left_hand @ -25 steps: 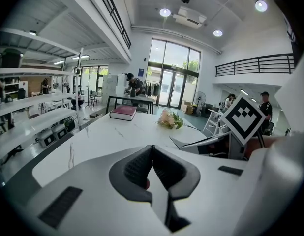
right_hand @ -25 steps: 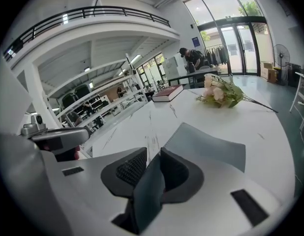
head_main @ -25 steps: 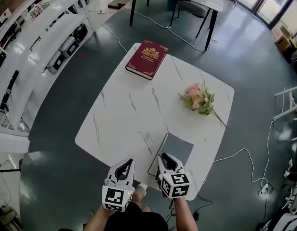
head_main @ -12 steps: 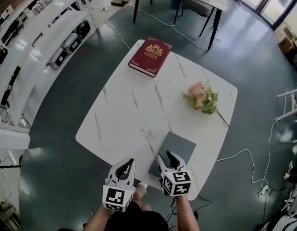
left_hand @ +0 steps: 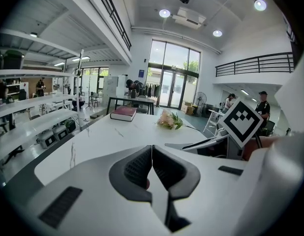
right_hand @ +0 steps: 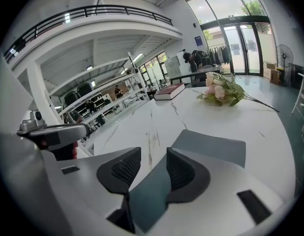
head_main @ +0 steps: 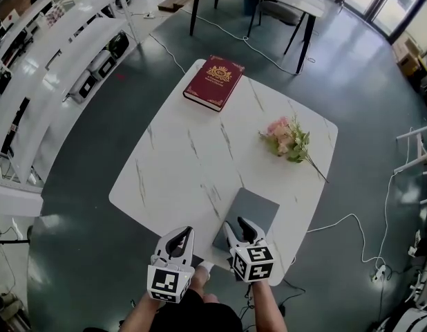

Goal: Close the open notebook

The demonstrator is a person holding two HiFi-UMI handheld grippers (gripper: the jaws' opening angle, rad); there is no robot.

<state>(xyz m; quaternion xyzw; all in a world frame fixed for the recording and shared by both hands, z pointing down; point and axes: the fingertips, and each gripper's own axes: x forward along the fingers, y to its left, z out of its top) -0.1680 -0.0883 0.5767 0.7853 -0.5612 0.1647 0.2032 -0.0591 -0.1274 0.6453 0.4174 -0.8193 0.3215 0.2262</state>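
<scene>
Holds the right gripper (right_hand: 153, 156) over the near corner of the grey notebook (head_main: 253, 214), with jaws just opened and moderately apart. Shows that corner of the cover between them but pressed by neither pad. Poises the left gripper (left_hand: 151, 150) just left of the notebook, by the near edge of the white marble table (head_main: 173, 159), with jaws closed together on nothing. Shows the notebook lying flat with its cover down and no pages on view, at that same near edge. Looks, on this evidence, to have the closing done and the cover let go. Leaves little more than drawing the right gripper clear of the notebook, and perhaps checking that the cover lies down. Beyond the notebook, to the right, finds a sprig of pink flowers (head_main: 286, 140) lying loose on the marble. Farther beyond the notebook, to the left, places a closed red book (head_main: 212, 81) with a gold crest at the far corner.
</scene>
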